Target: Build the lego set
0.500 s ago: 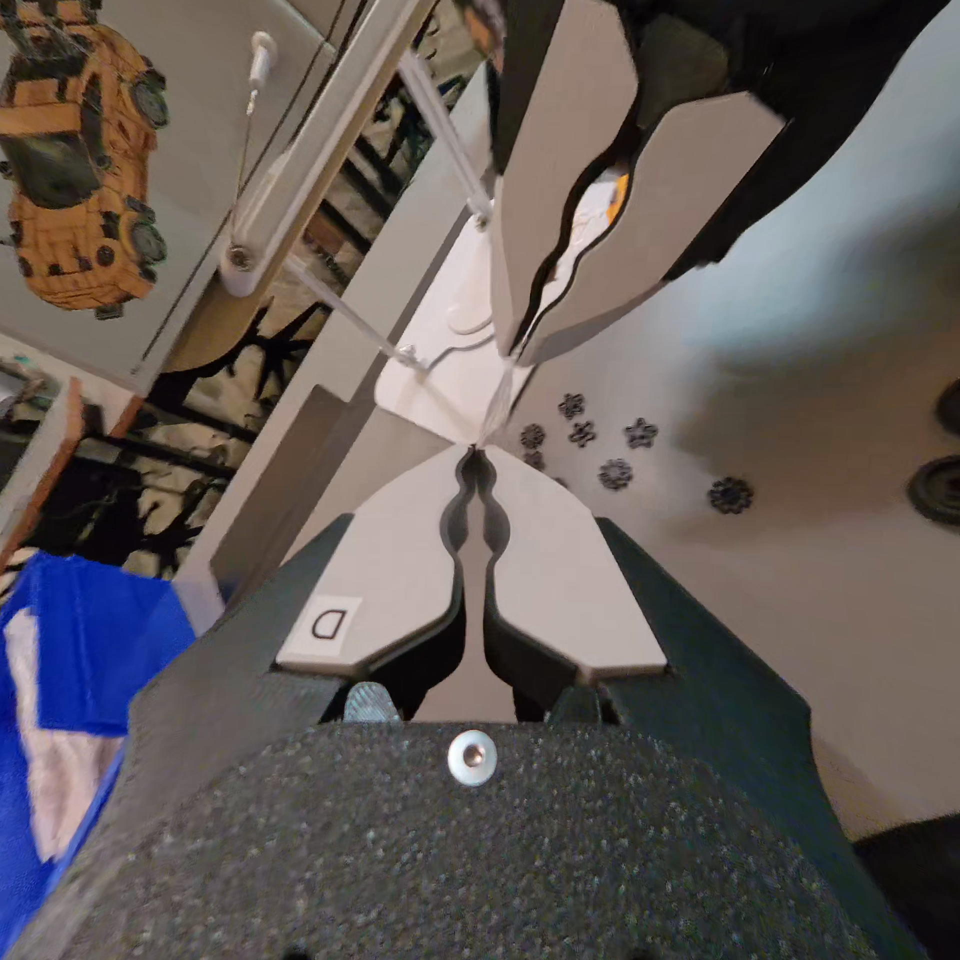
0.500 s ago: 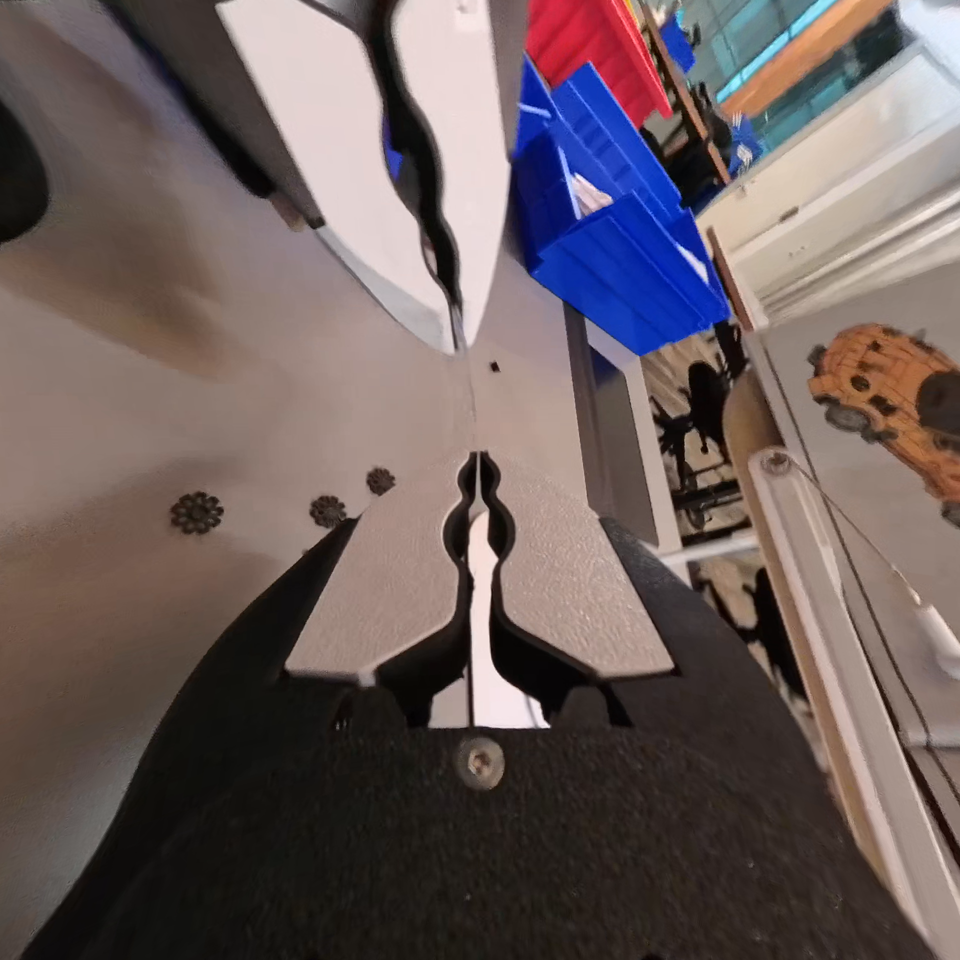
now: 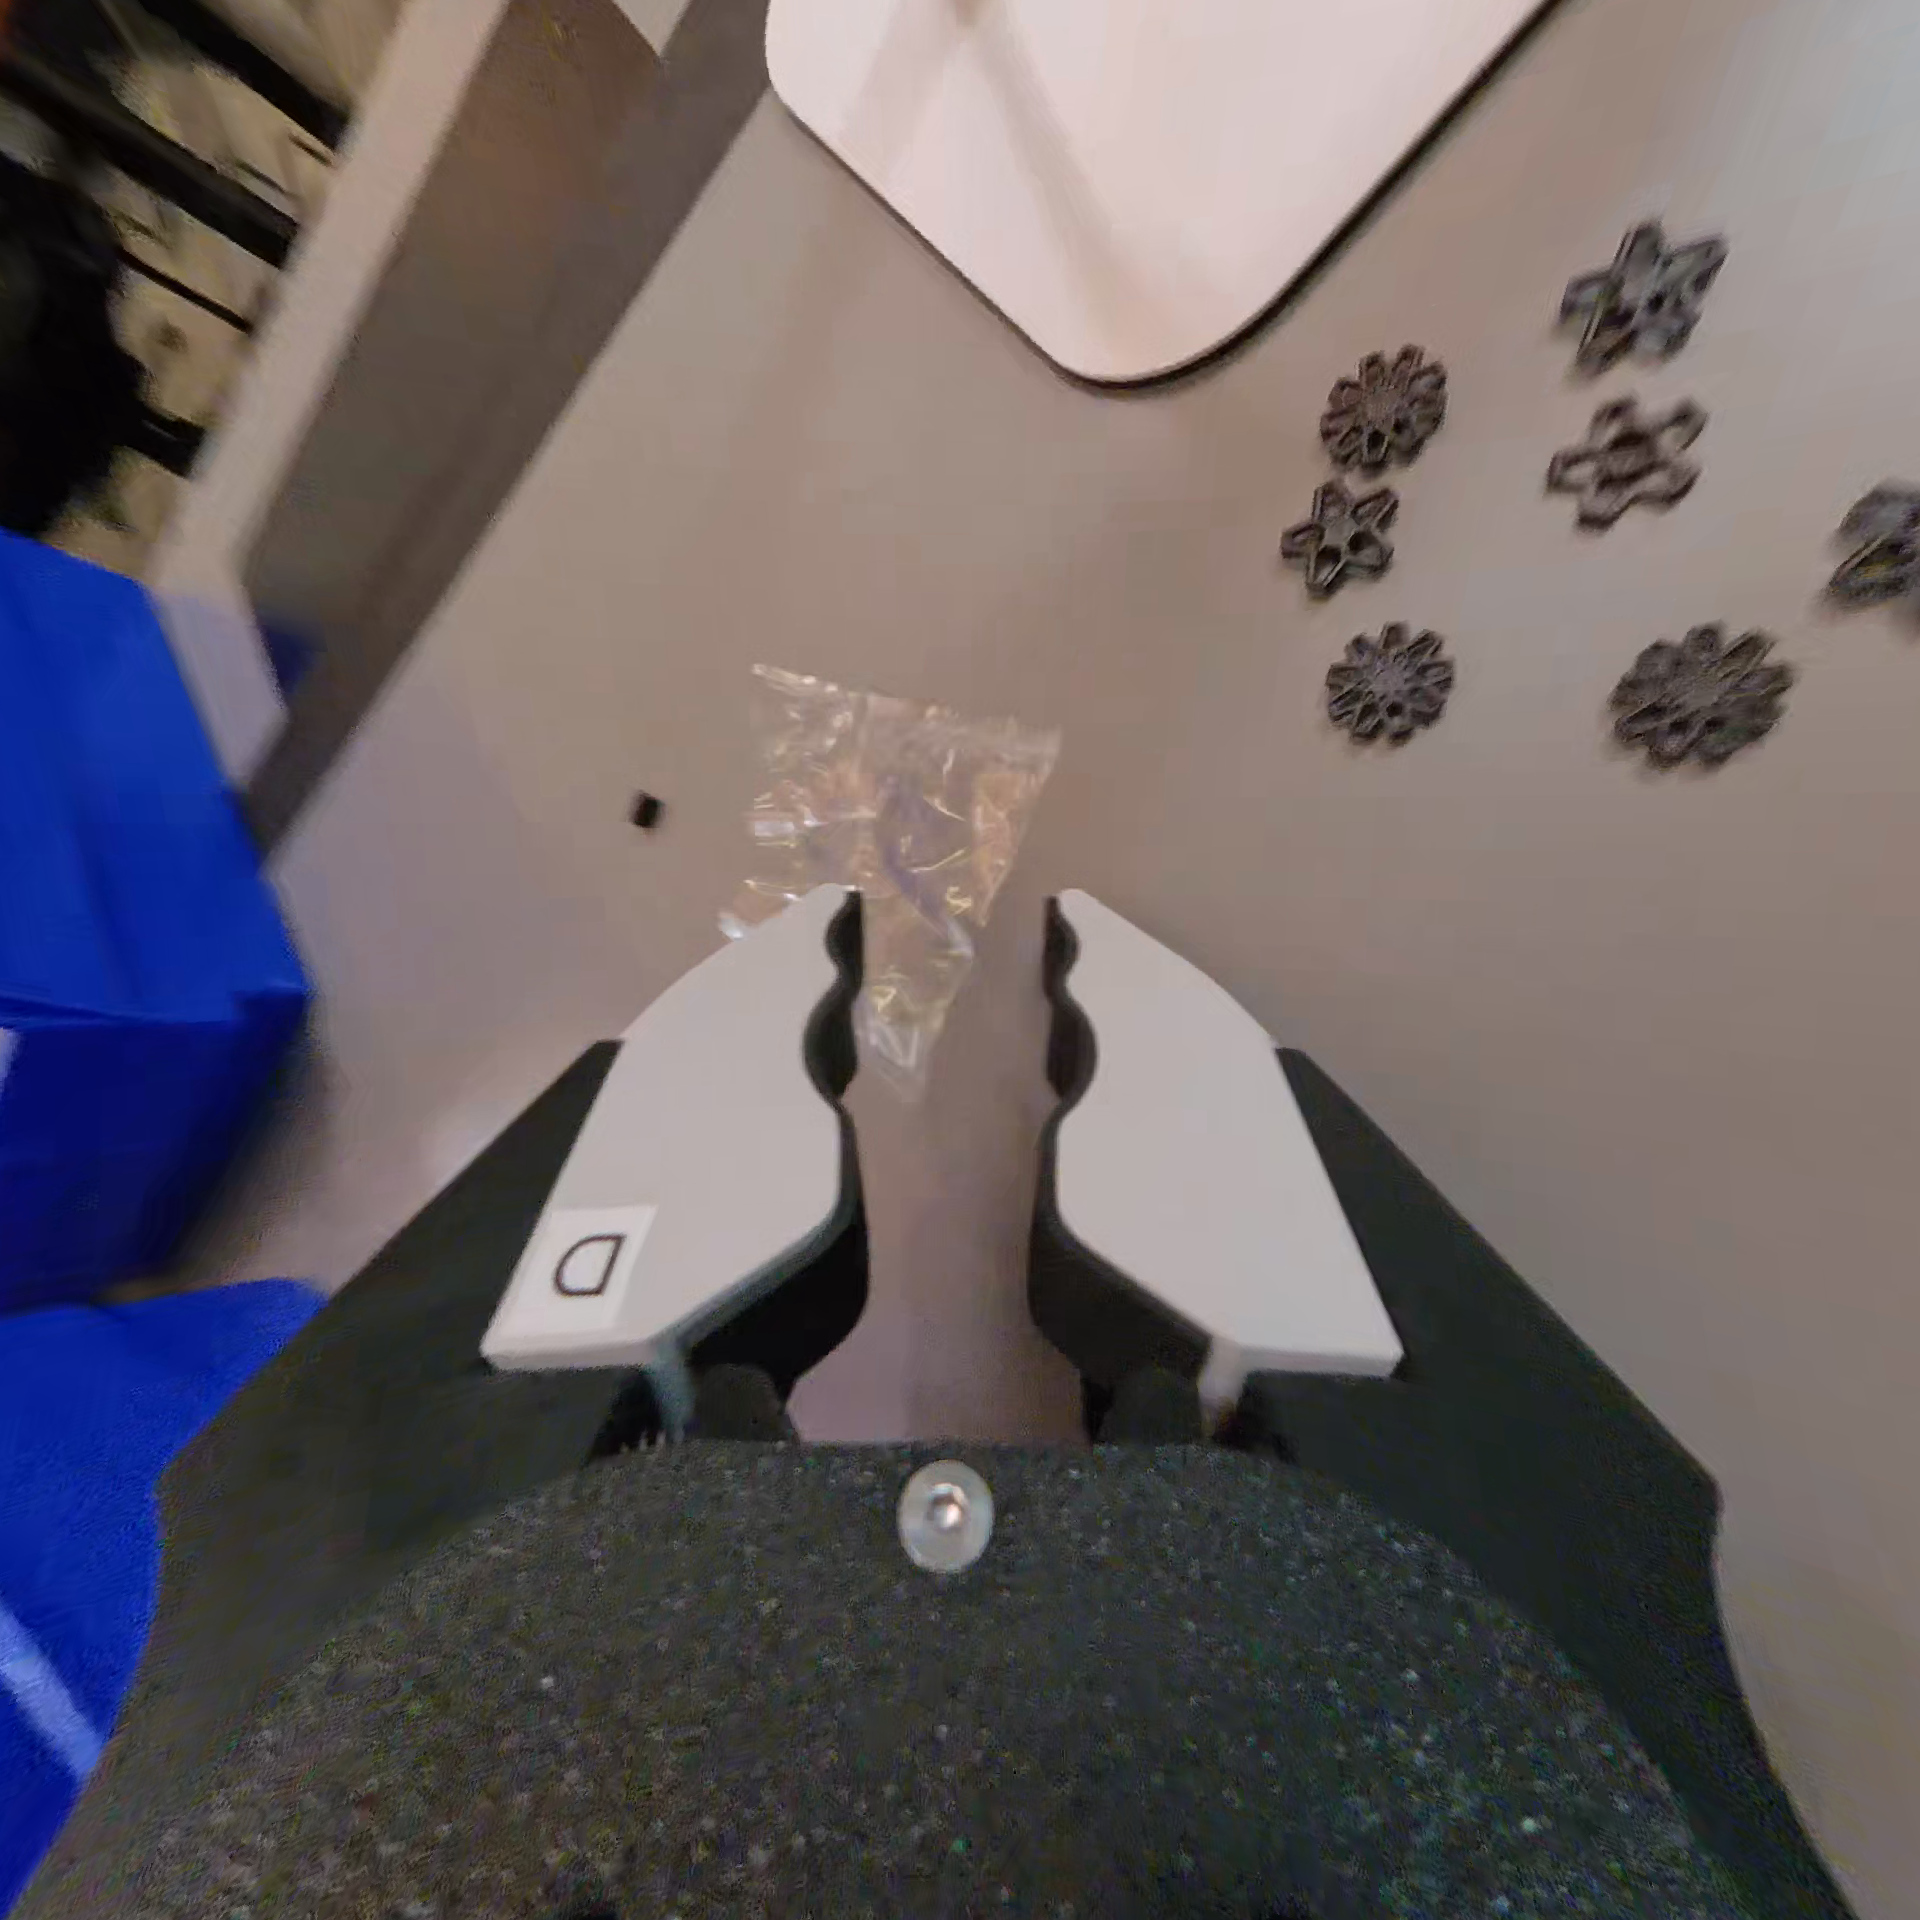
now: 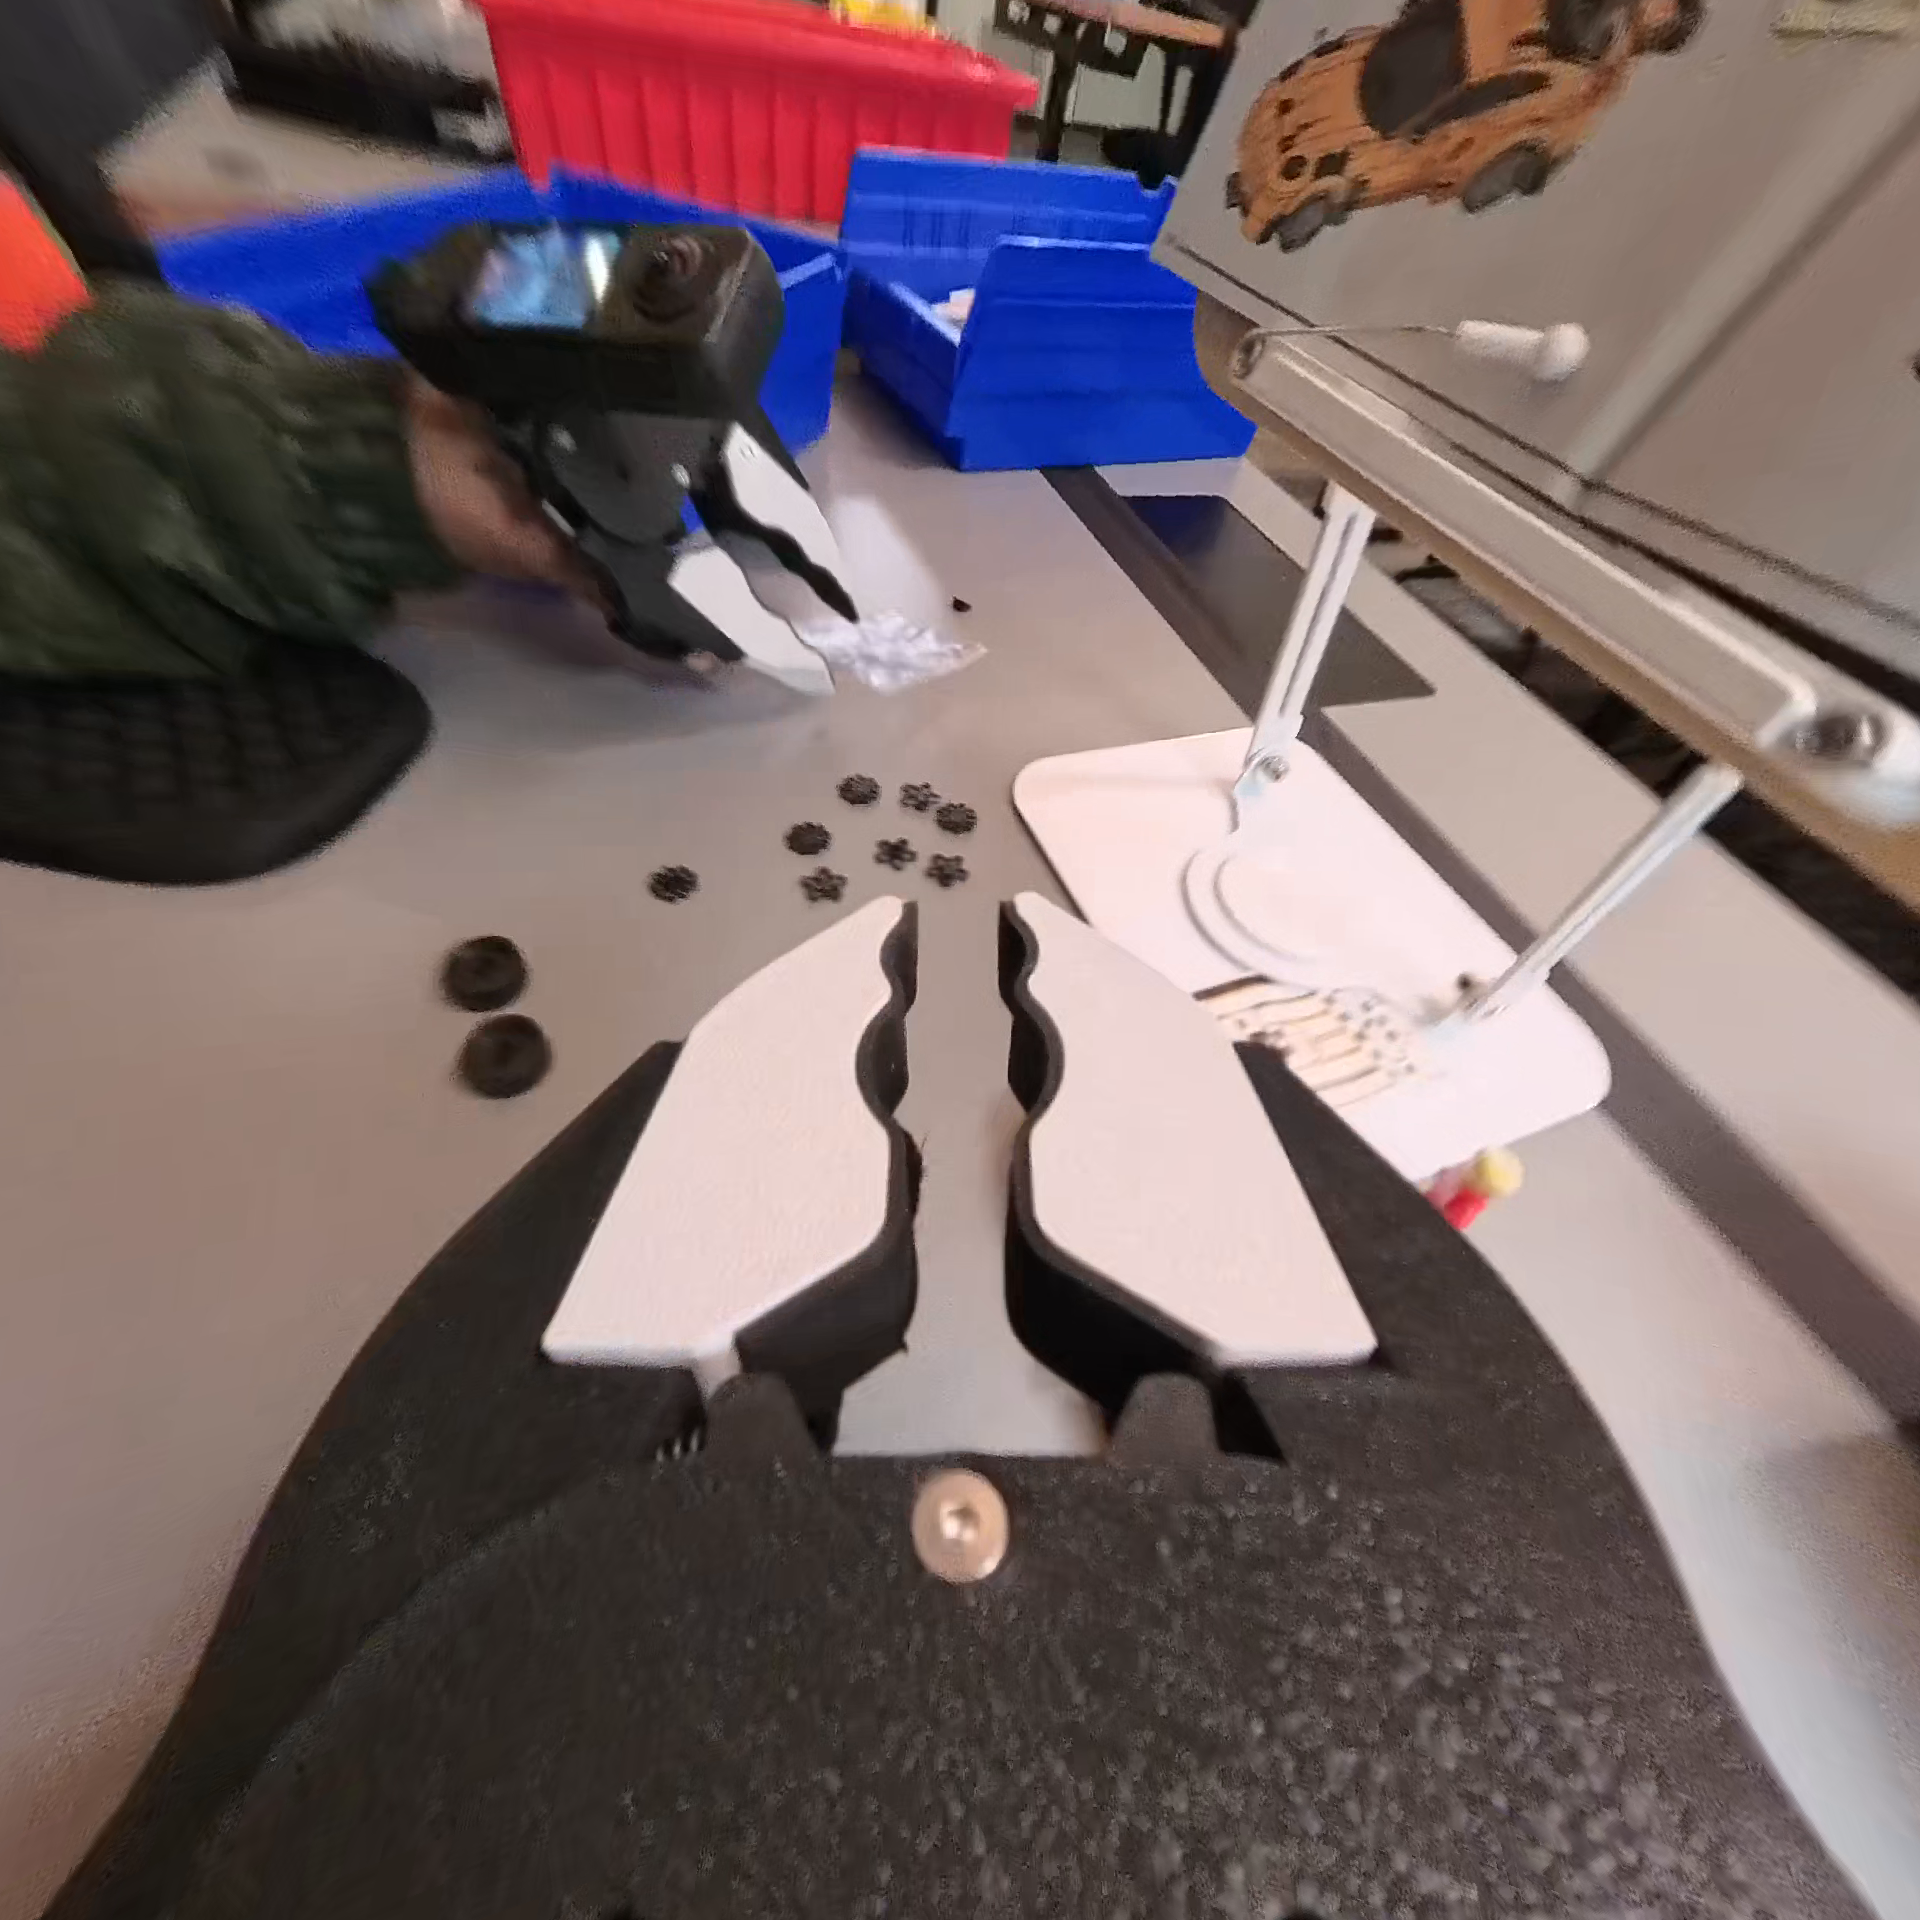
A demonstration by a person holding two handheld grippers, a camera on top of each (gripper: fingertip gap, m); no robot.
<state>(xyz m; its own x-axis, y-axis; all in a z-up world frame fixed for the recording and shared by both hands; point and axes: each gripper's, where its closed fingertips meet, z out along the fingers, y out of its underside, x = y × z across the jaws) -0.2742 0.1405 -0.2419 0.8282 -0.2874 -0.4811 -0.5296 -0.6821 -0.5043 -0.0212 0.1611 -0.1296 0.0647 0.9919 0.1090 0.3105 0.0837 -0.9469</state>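
The left gripper's (image 3: pixel 951 904) fingers (image 3: pixel 727 1091) stand apart, low over the grey table (image 3: pixel 1351 987), with a crumpled clear bag (image 3: pixel 894 821) lying flat between and just past their tips; whether a tip touches the bag cannot be told. The right gripper's (image 4: pixel 956 909) fingers (image 4: pixel 769 1132) are also apart, holding nothing, above bare table. Behind the table stand a red bin (image 4: pixel 748 104) and blue bins (image 4: pixel 1039 343), and to the right a tilted booklet (image 4: pixel 1558 208) with a picture of an orange car rests on a stand whose white base (image 4: pixel 1143 831) sits on the table. In the right wrist view a person's green sleeve (image 4: pixel 187 478) reaches in with the left gripper, above a black mat (image 4: pixel 187 769). Near the base lies a cluster of small black rims (image 4: pixel 894 831), flower- and star-shaped, with two black tyres (image 4: pixel 494 1013) well to their left. A tiny black piece (image 3: pixel 645 809) lies just left of the bag, and small red and yellow pieces (image 4: pixel 1475 1190) sit by the base's near corner.
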